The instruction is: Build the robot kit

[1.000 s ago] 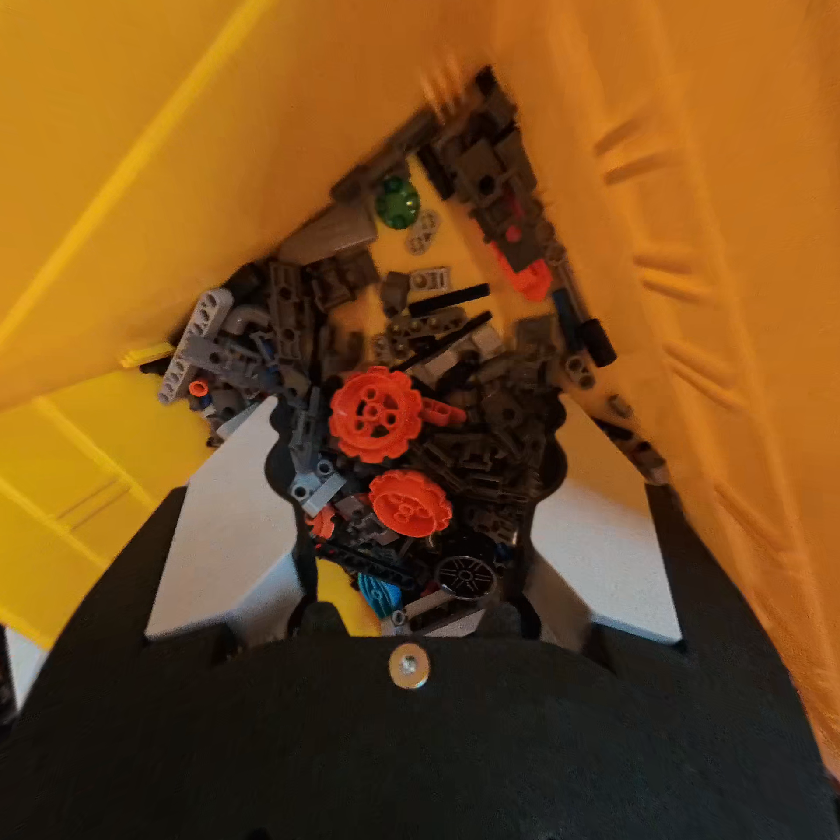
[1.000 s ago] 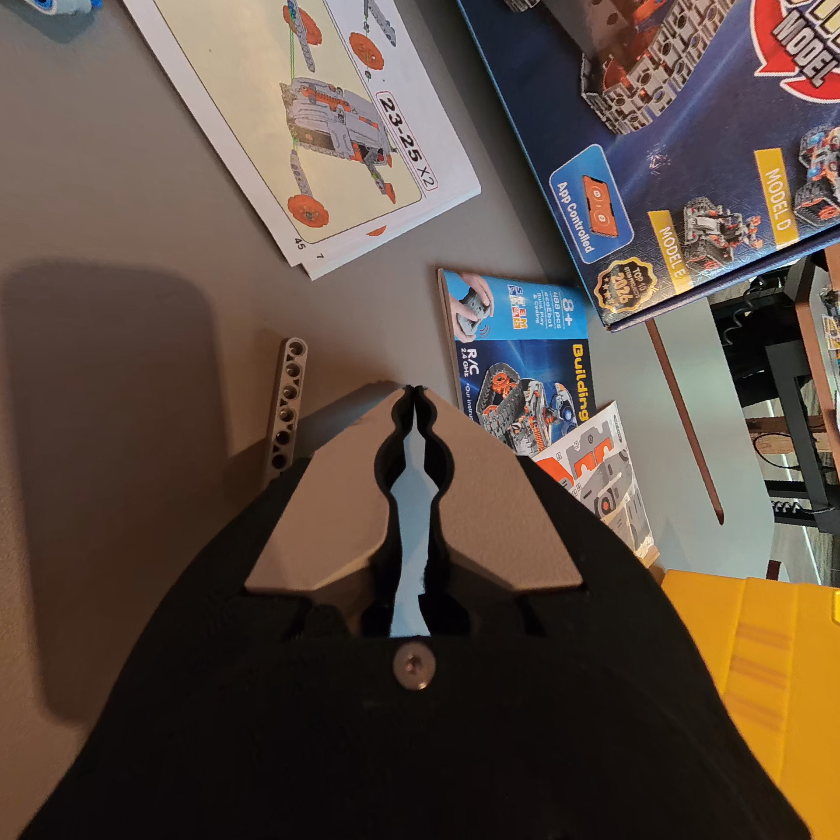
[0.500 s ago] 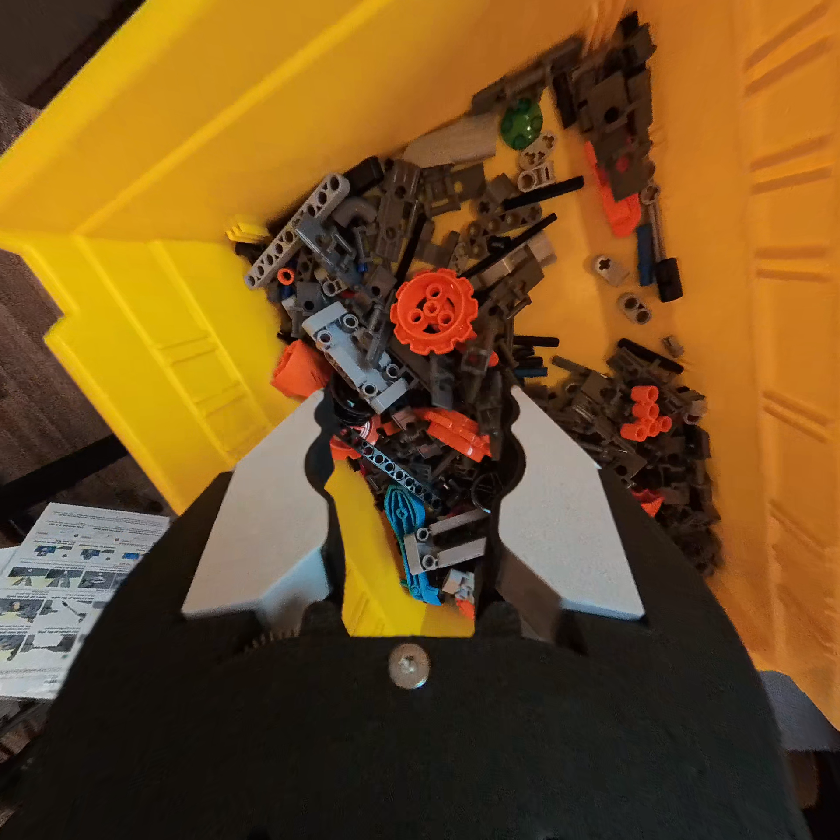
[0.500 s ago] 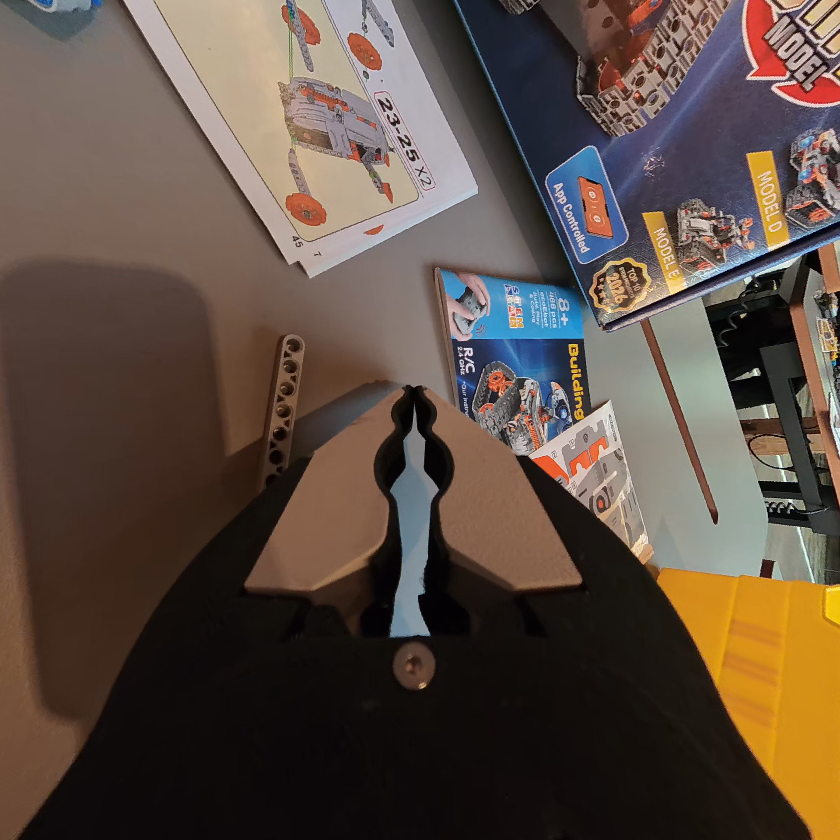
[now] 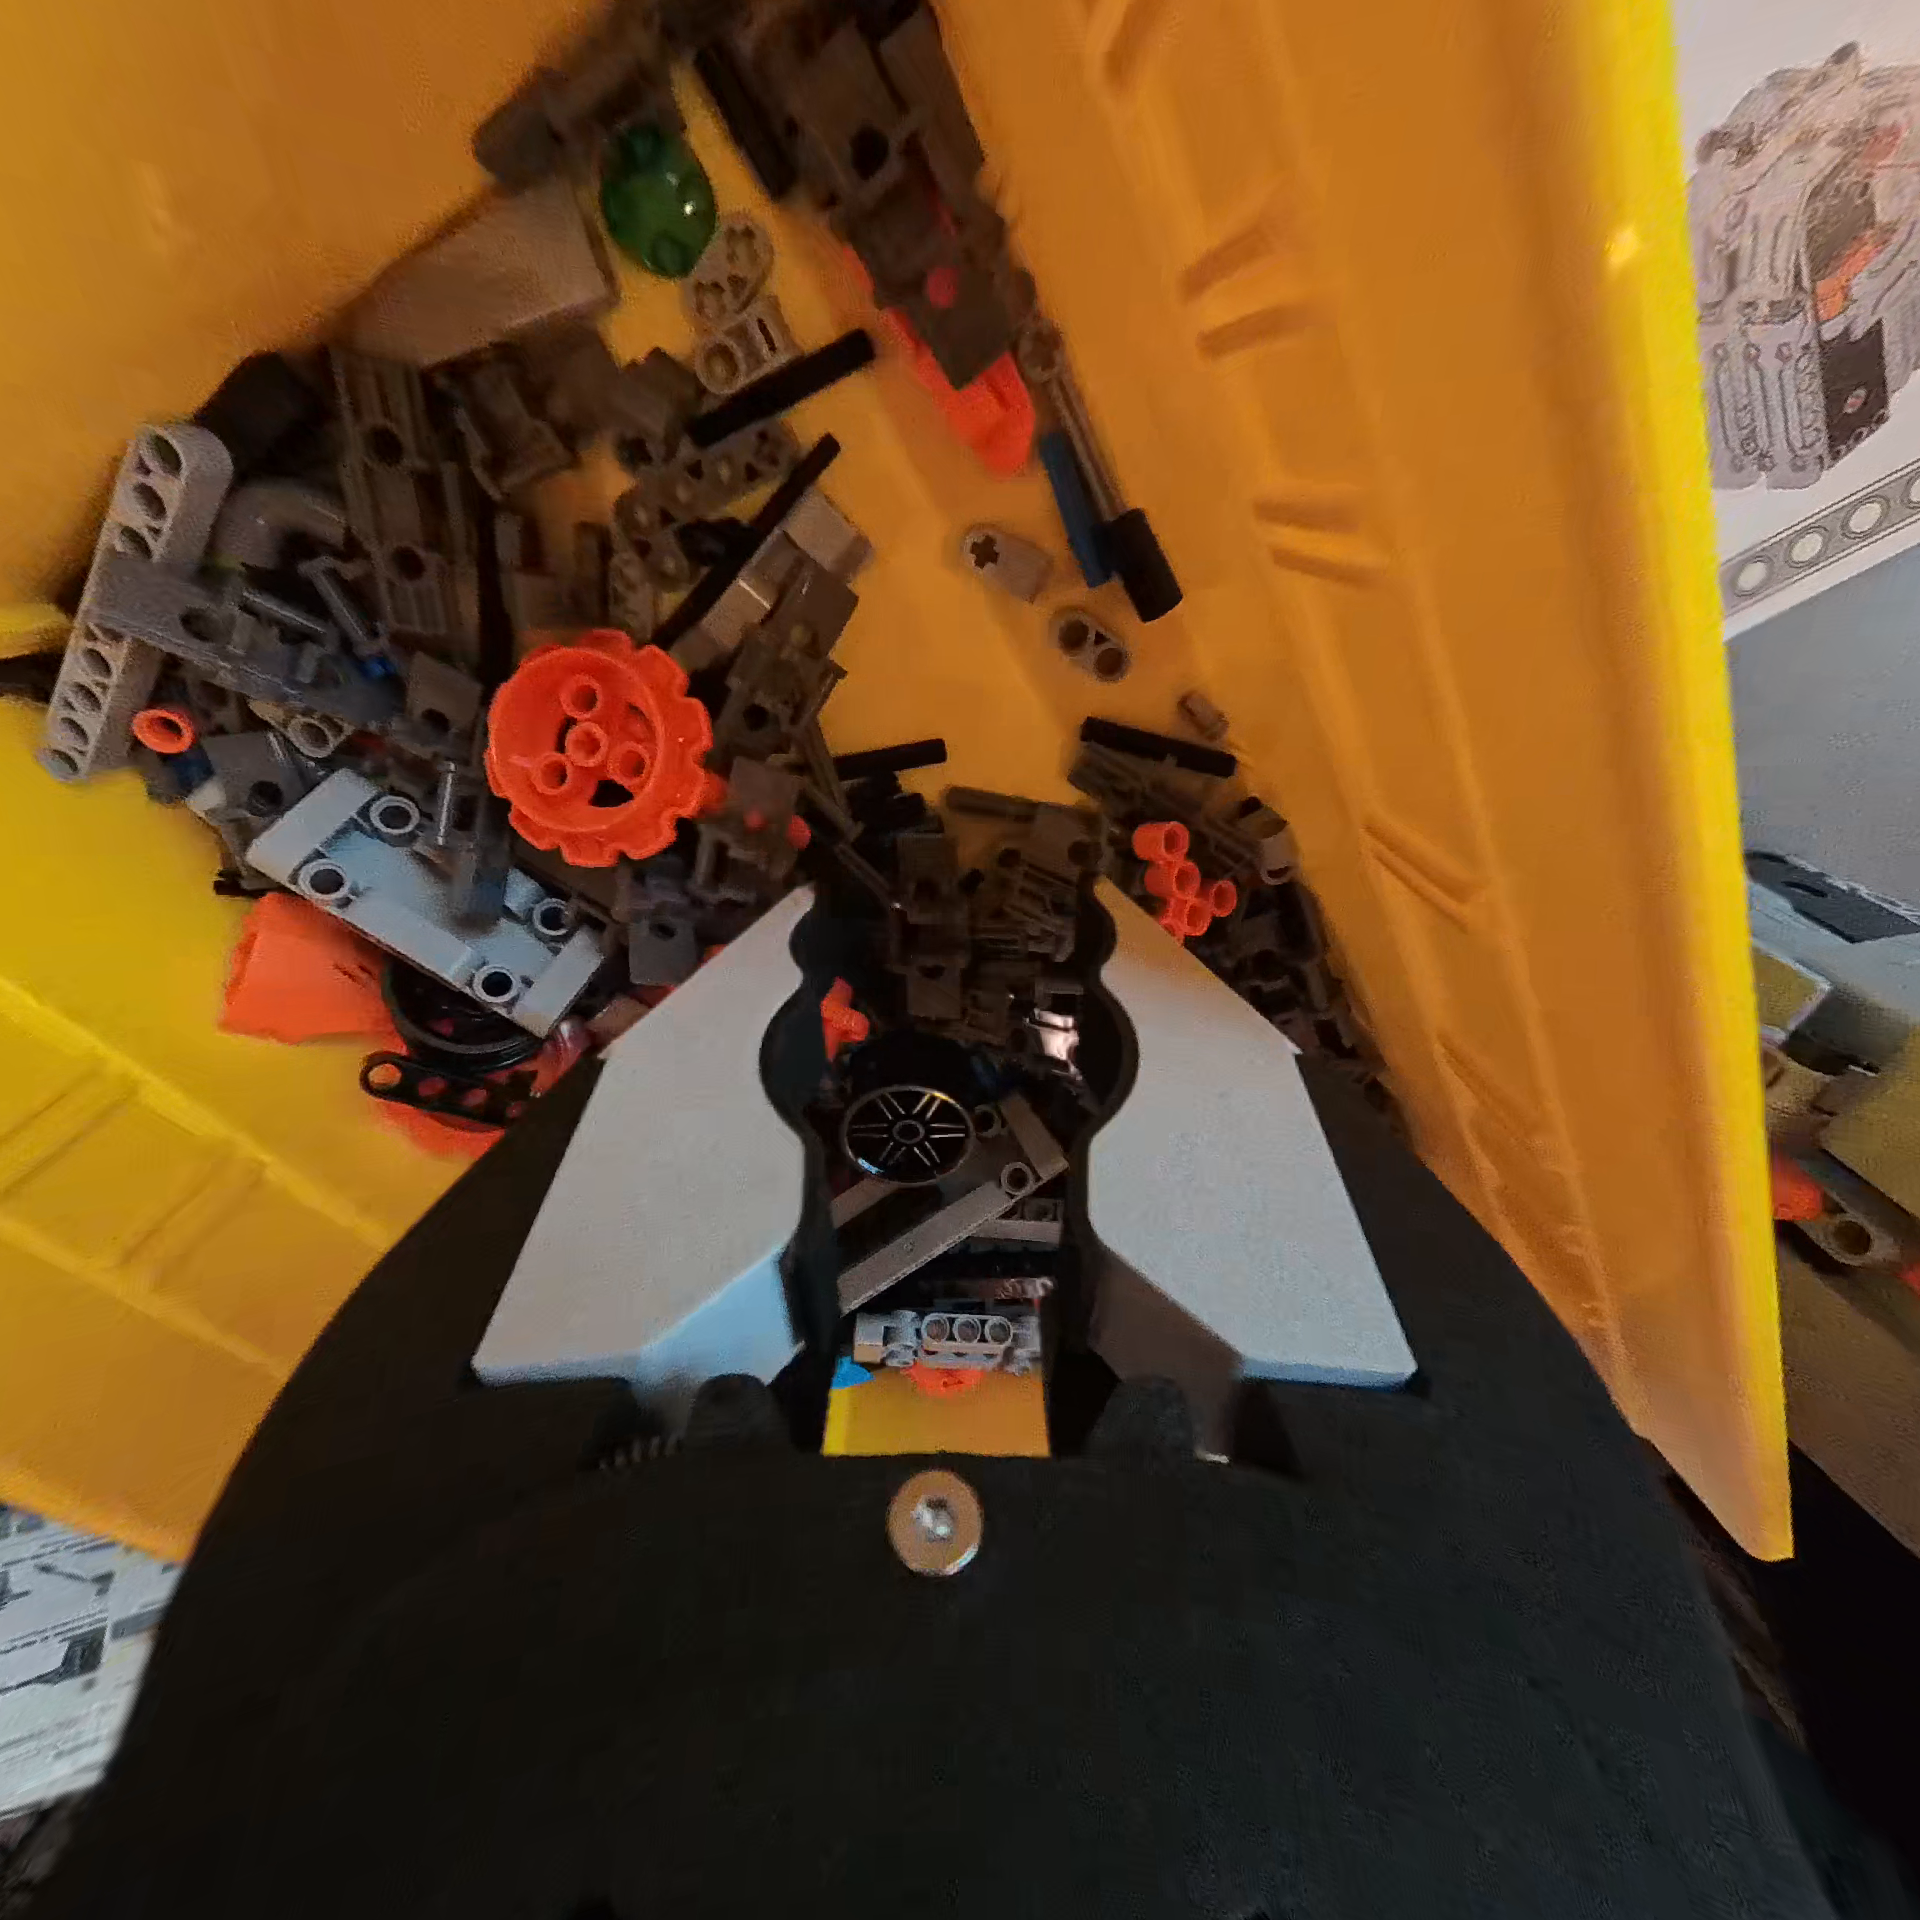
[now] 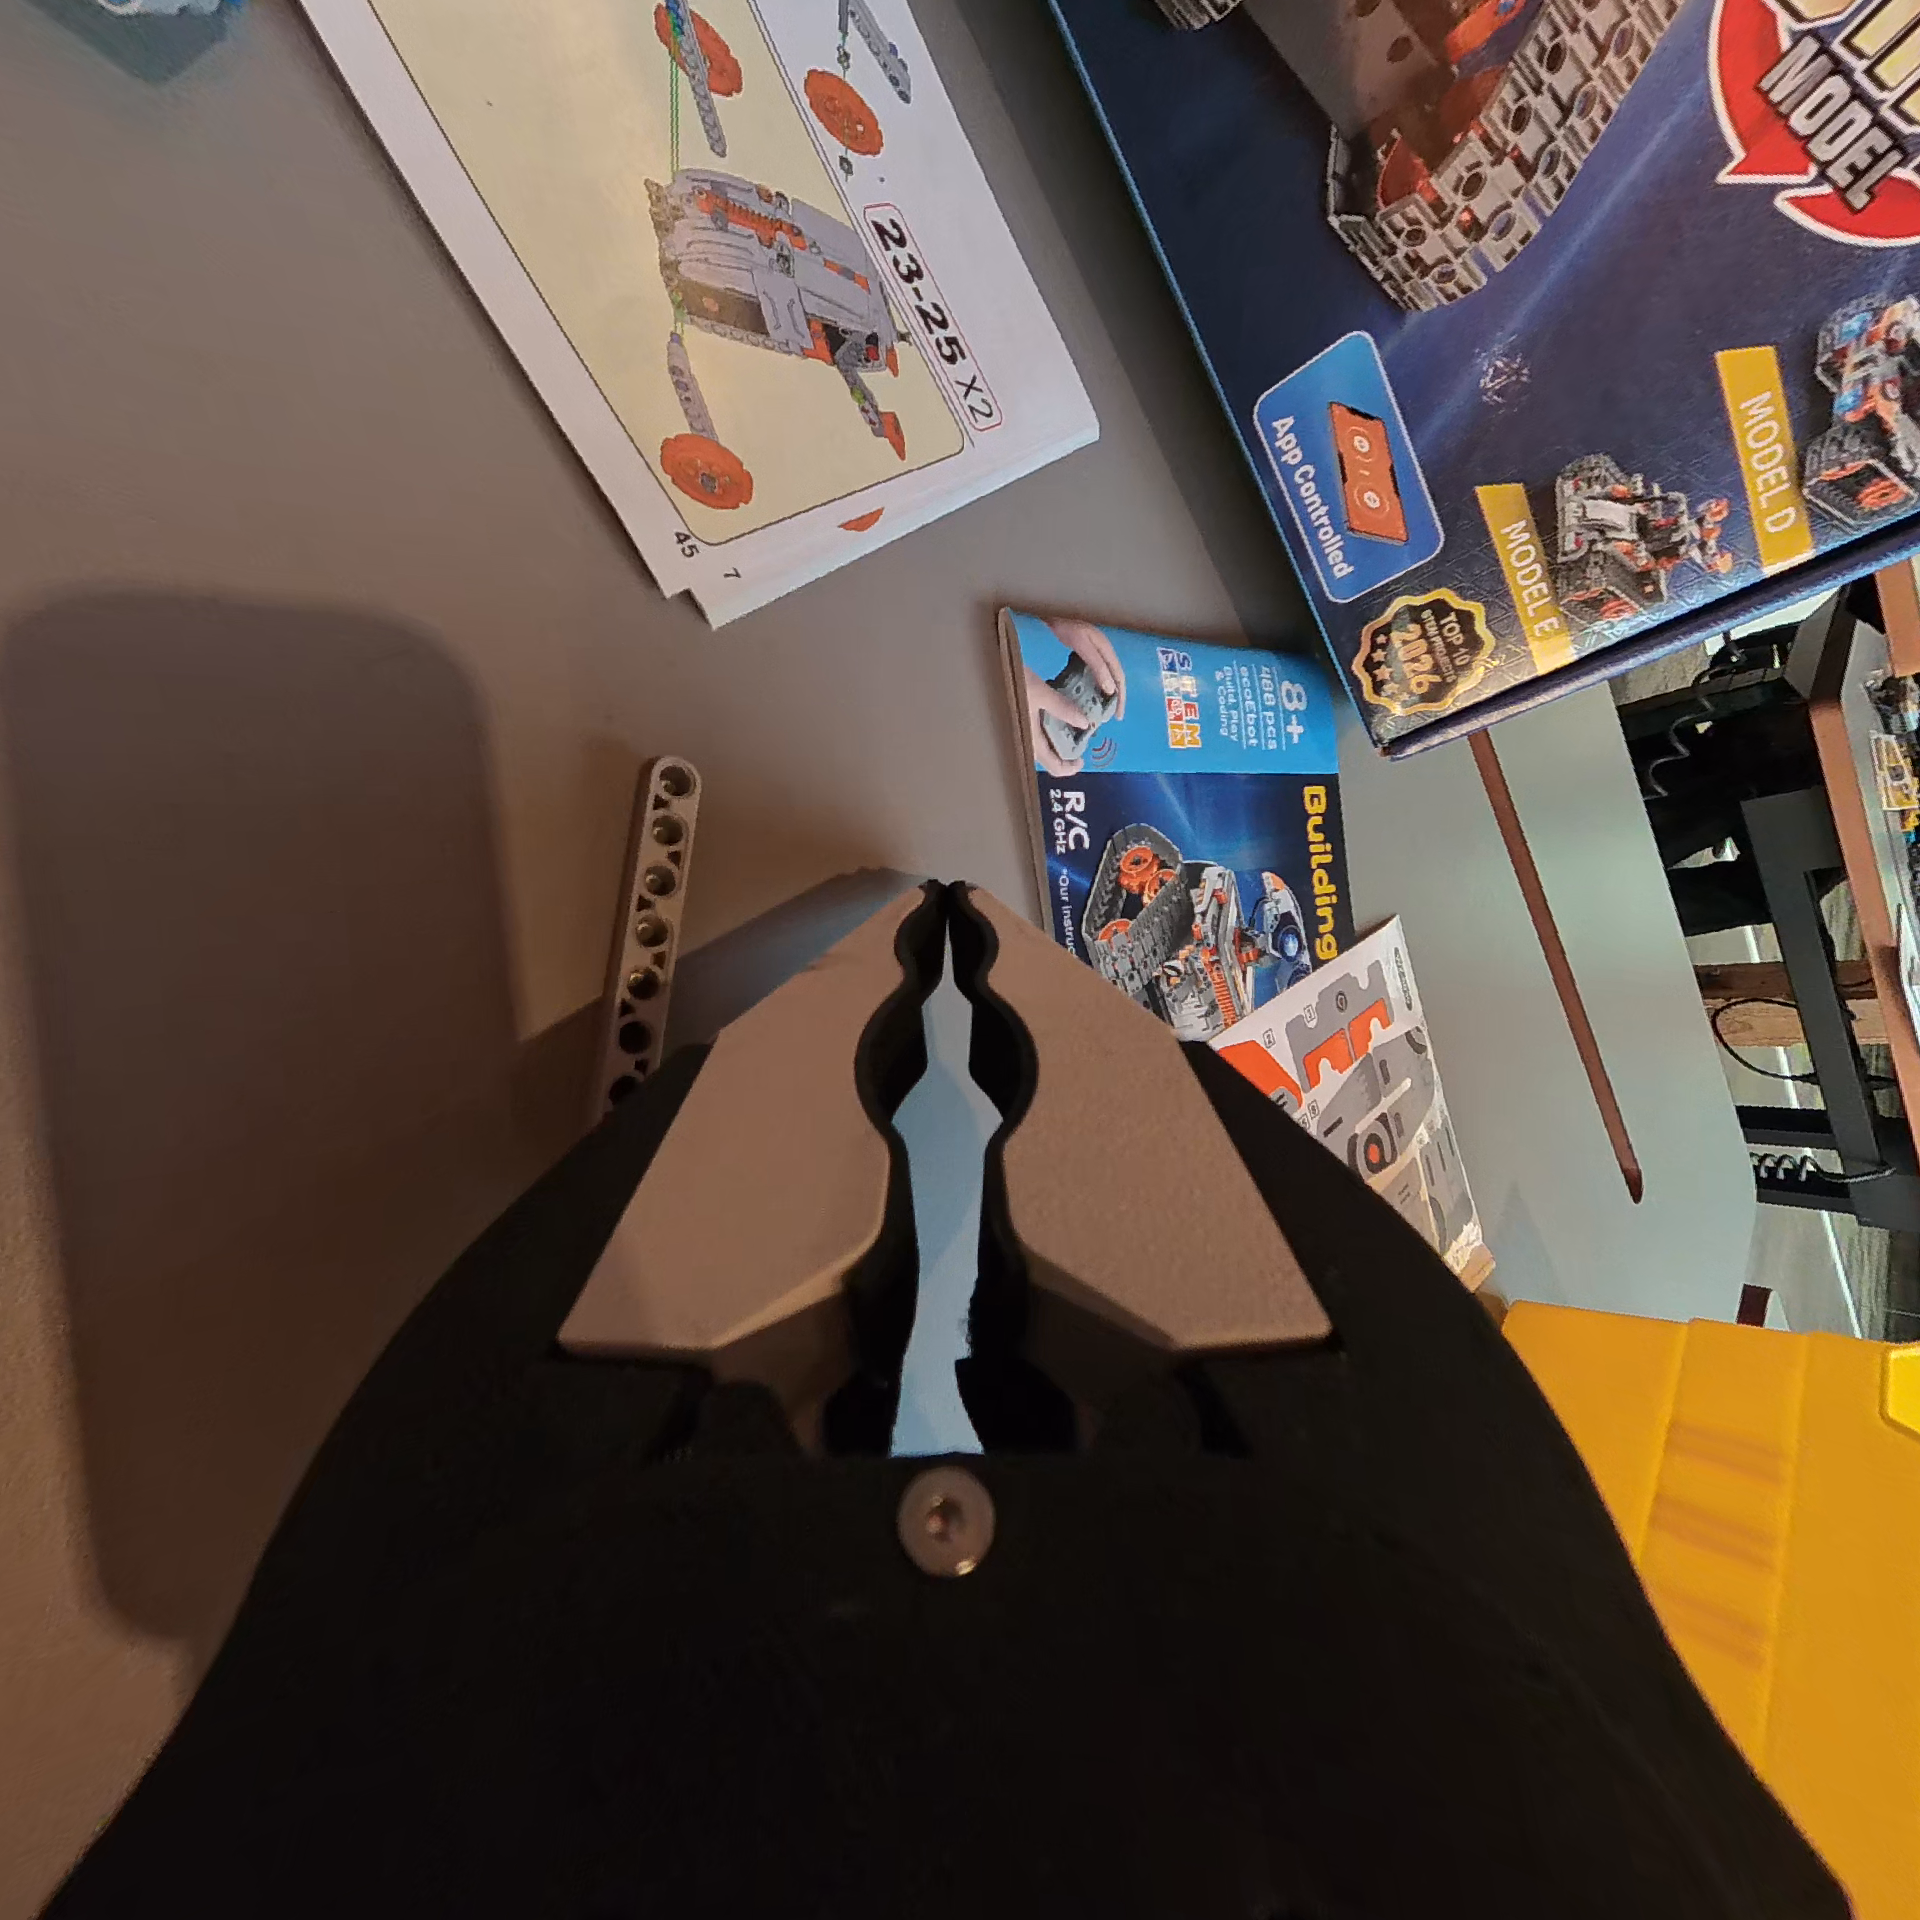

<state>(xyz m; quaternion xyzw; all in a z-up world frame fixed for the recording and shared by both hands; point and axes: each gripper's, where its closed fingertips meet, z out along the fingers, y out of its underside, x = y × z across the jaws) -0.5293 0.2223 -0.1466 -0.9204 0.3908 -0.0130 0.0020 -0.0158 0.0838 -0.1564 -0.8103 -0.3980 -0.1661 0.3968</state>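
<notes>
The left hand-held gripper [image 5: 951,914], jaws apart and empty, has slid toward the bin's right wall since half a second ago; its tips now straddle dark grey links, with a black spoked wheel [image 5: 906,1135] nearer, between the fingers. An orange gear [image 5: 597,744] lies at ten o'clock inside the yellow bin [image 5: 1455,727]. The right hand-held gripper [image 6: 943,891] has stayed put over the desk [image 6: 260,416], jaws together on nothing. Just at its nine o'clock, a grey holed beam [image 6: 649,930] lies flat, long axis toward twelve. Farther off are an instruction booklet [image 6: 582,208] and a blue box [image 6: 1558,312].
</notes>
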